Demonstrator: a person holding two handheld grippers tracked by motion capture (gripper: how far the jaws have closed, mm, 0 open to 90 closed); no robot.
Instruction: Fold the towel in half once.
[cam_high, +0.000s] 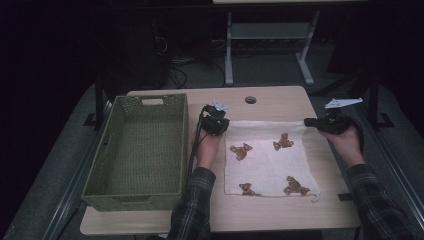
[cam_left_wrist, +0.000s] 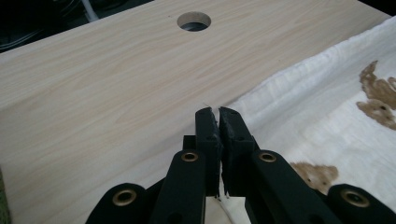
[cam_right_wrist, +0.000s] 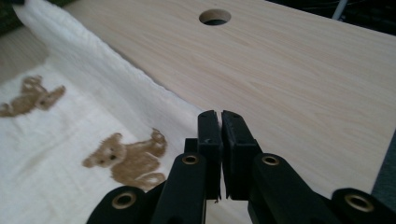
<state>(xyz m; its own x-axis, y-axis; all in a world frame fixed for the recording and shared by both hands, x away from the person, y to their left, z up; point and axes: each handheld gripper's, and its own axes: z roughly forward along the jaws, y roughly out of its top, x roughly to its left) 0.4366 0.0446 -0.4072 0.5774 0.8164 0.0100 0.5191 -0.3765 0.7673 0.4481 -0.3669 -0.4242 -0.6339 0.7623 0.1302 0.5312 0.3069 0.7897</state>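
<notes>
Dark floor and cables surround the pale wooden surface (cam_high: 260, 212) we work at, which has a round cable hole (cam_high: 250, 100) near its far edge. On the right half of the surface we see a white cloth (cam_high: 267, 165) printed with brown teddy bears (cam_high: 240, 151), spread flat. A green woven basket (cam_high: 107, 165) fills the left part of the surface, just beside the cloth's left side.

Our left gripper (cam_high: 219, 124) sits at the cloth's far left corner; in the left gripper view its fingers (cam_left_wrist: 208, 135) are pressed together with no gap, right at the cloth's edge (cam_left_wrist: 299, 79), though we cannot tell whether fabric is caught between them. Our right gripper (cam_high: 311, 122) rests at the cloth's far right corner; in the right gripper view its fingers (cam_right_wrist: 209, 133) are likewise closed tight at the hem (cam_right_wrist: 121, 60), and whether they pinch cloth is unclear.
</notes>
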